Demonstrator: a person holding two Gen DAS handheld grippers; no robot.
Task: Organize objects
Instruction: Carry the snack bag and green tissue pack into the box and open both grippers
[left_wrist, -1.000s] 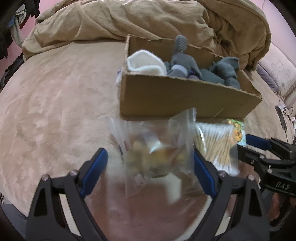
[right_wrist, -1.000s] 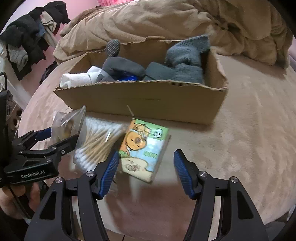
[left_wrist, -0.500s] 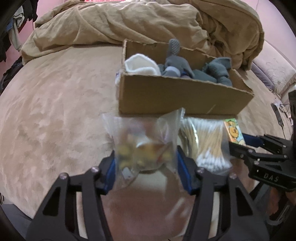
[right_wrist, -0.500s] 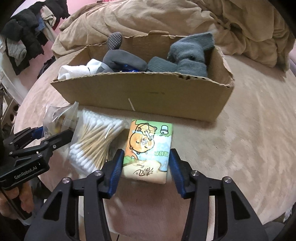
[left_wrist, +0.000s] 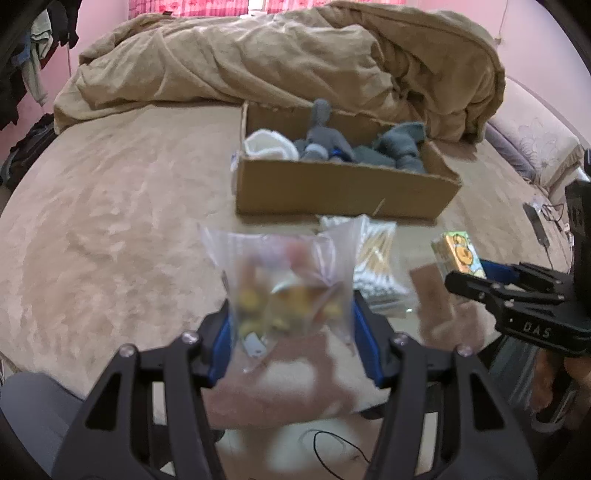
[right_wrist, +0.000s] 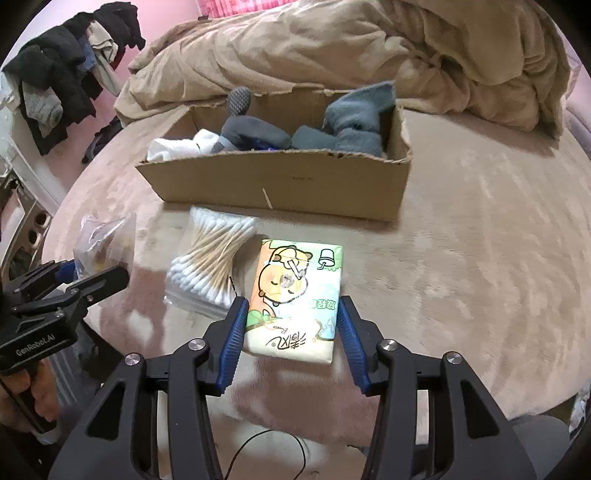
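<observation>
Pinching the clear bag of small items (left_wrist: 291, 284), your left gripper (left_wrist: 291, 332) has just closed its fingers on it; your right gripper (right_wrist: 291, 332) likewise clamps the tissue pack (right_wrist: 295, 295). Cotton swabs (right_wrist: 210, 258) lie between on the bed (right_wrist: 480, 258); sock-filled cardboard box (right_wrist: 288, 184) at twelve o'clock.

clear snack bag (left_wrist: 291, 284): lifted, upright | tissue pack (right_wrist: 295, 299): lifted, cartoon face up

Bedding: I see a rumpled tan duvet (right_wrist: 332, 59) heaped behind.
Clothes: dark garments (right_wrist: 62, 77) hang at my far left.
Floor: black cable (right_wrist: 266, 448) below.
</observation>
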